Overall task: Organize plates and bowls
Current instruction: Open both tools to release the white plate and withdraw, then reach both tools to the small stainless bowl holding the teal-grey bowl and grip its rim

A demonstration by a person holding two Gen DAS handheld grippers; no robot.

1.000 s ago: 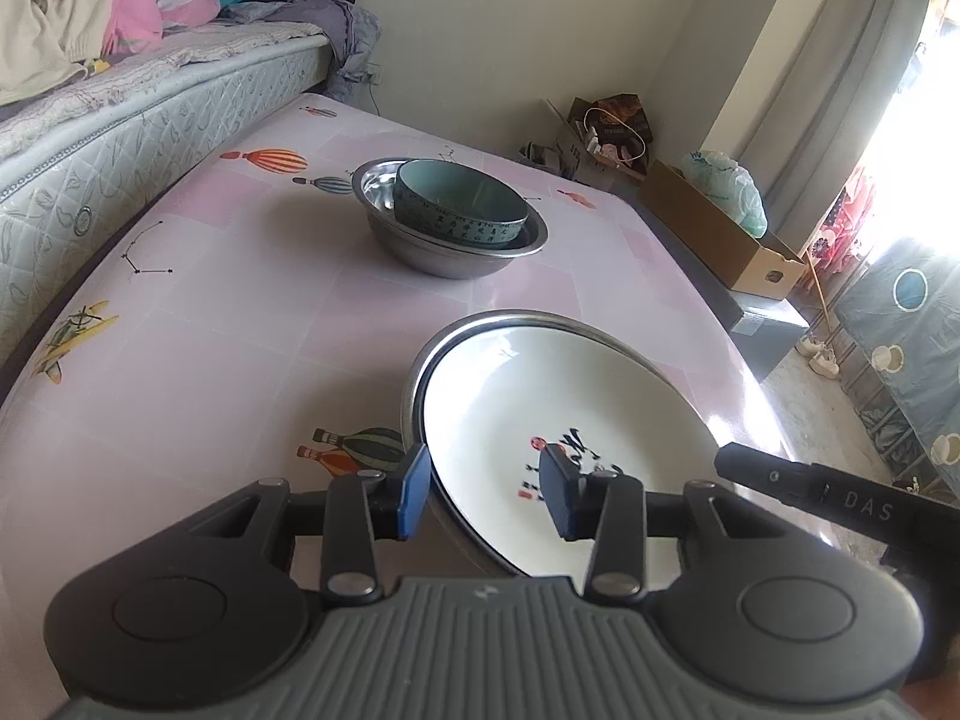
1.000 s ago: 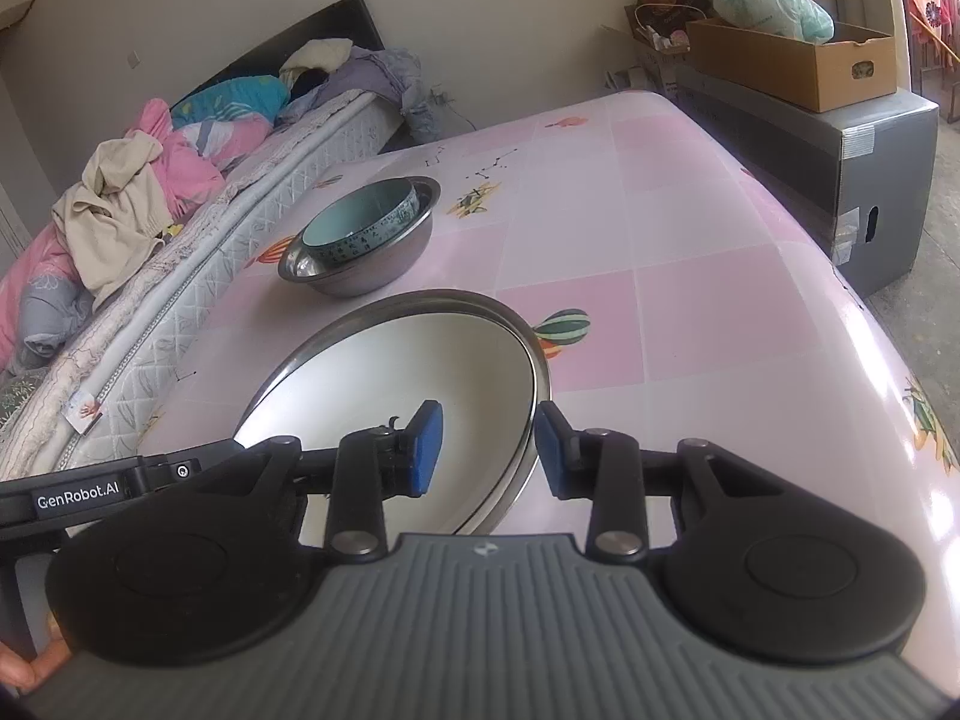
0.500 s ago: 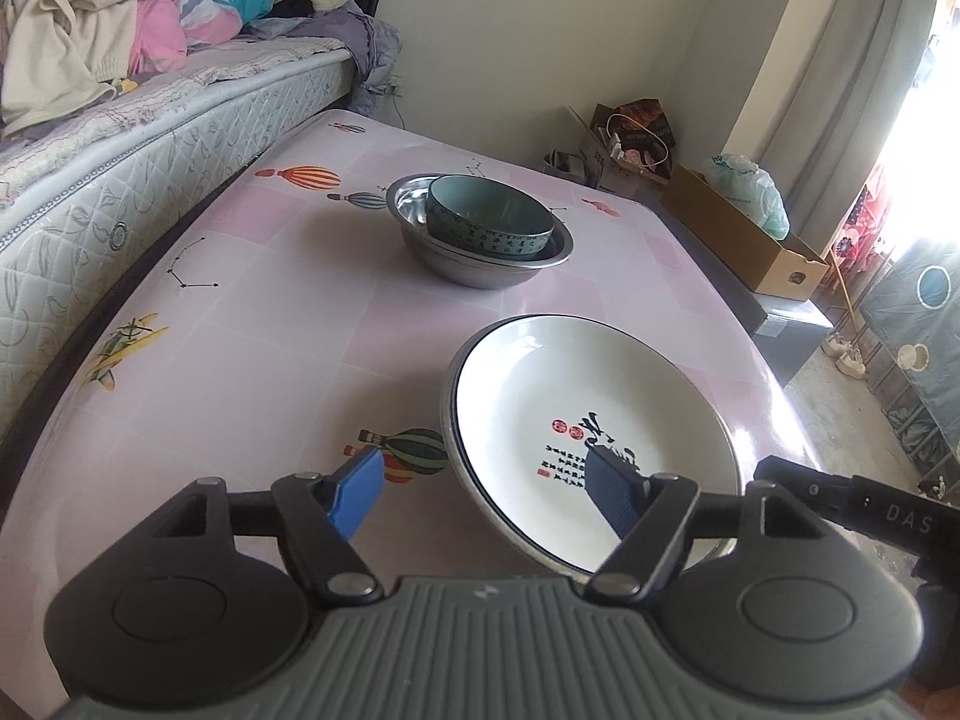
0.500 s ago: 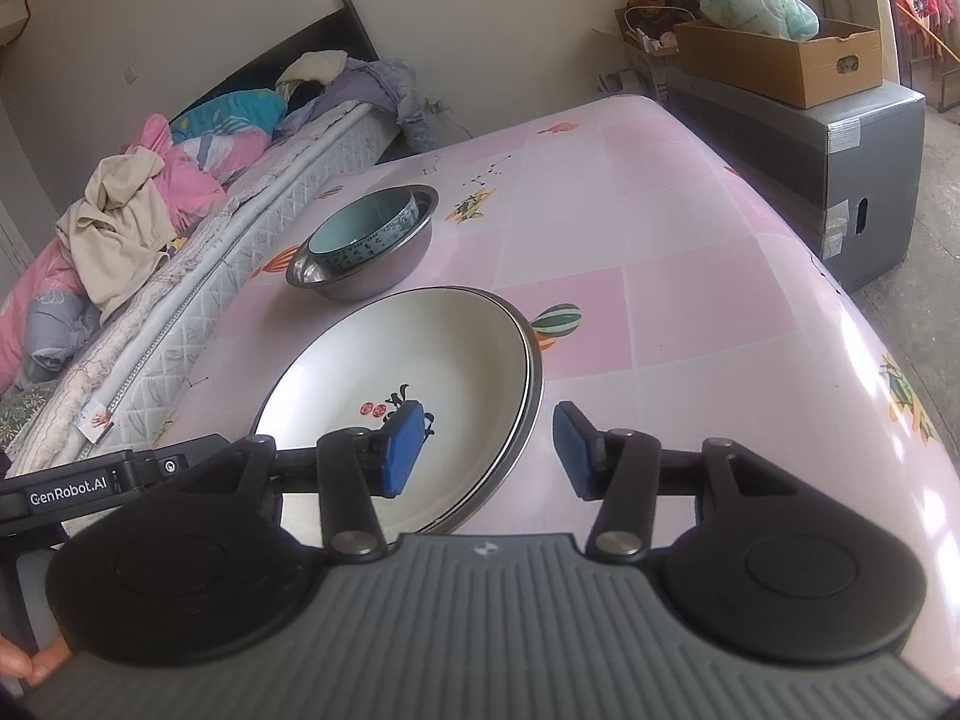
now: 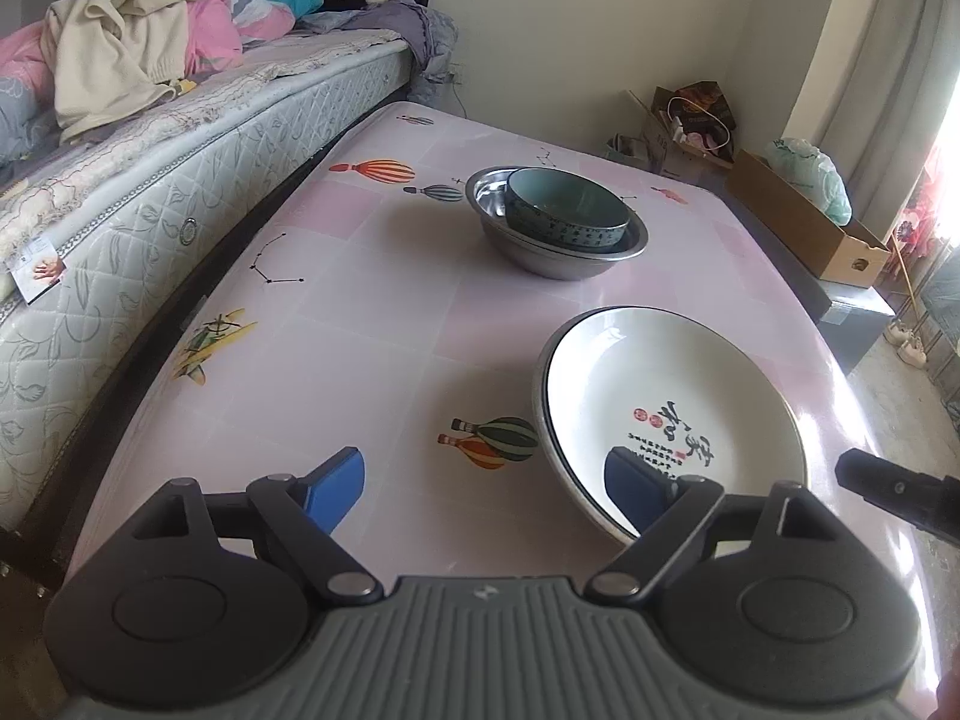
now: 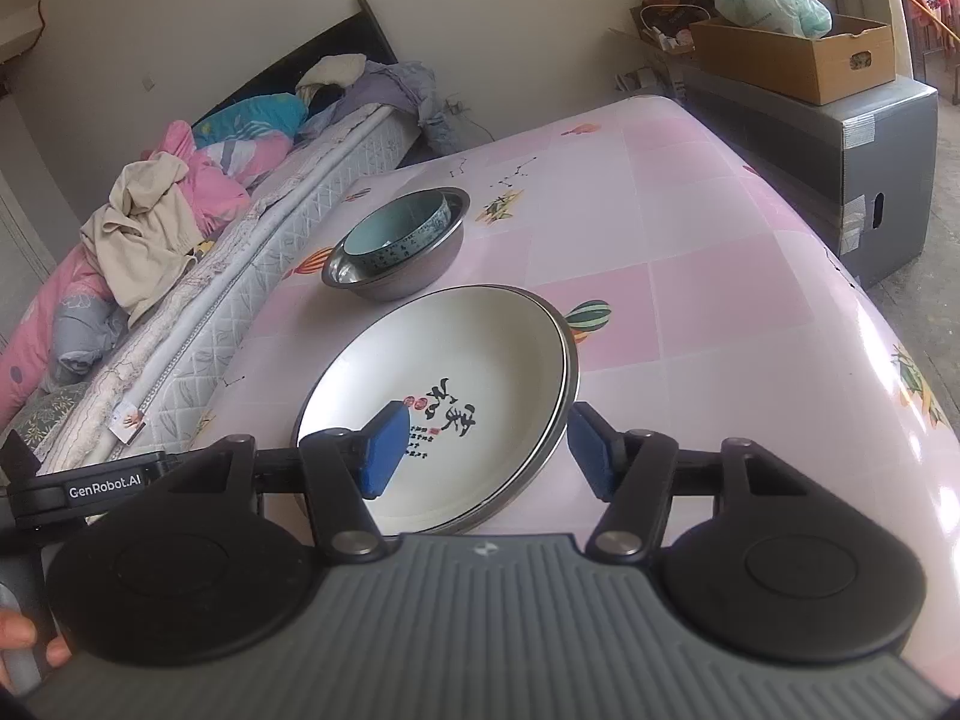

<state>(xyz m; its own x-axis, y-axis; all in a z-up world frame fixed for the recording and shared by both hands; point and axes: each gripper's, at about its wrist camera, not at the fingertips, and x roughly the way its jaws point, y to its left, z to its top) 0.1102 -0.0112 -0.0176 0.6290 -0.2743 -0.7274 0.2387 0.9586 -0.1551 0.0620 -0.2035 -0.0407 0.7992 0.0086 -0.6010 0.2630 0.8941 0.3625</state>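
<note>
A white plate with black writing [image 5: 666, 396] lies stacked on a steel plate whose rim shows beneath it [image 6: 570, 384] on the pink table; the white plate also shows in the right wrist view [image 6: 456, 372]. Farther back a teal bowl [image 5: 567, 210] sits inside a steel bowl [image 5: 558, 255]; the teal bowl [image 6: 399, 234] and the steel bowl [image 6: 414, 282] also show in the right wrist view. My left gripper [image 5: 486, 489] is open and empty, just in front of the plates' near-left rim. My right gripper [image 6: 489, 450] is open and empty, its jaws straddling the plates' near rim.
The pink patterned table [image 5: 372, 324] abuts a mattress [image 5: 150, 180] piled with clothes on the left. A cardboard box [image 6: 798, 54] on a grey cabinet [image 6: 852, 138] stands past the table's right edge. The other gripper's handle [image 5: 894, 489] shows at the right.
Both grippers let go of the plates, opened wide and pulled back. The white plate now lies flat on the steel plate on the table.
</note>
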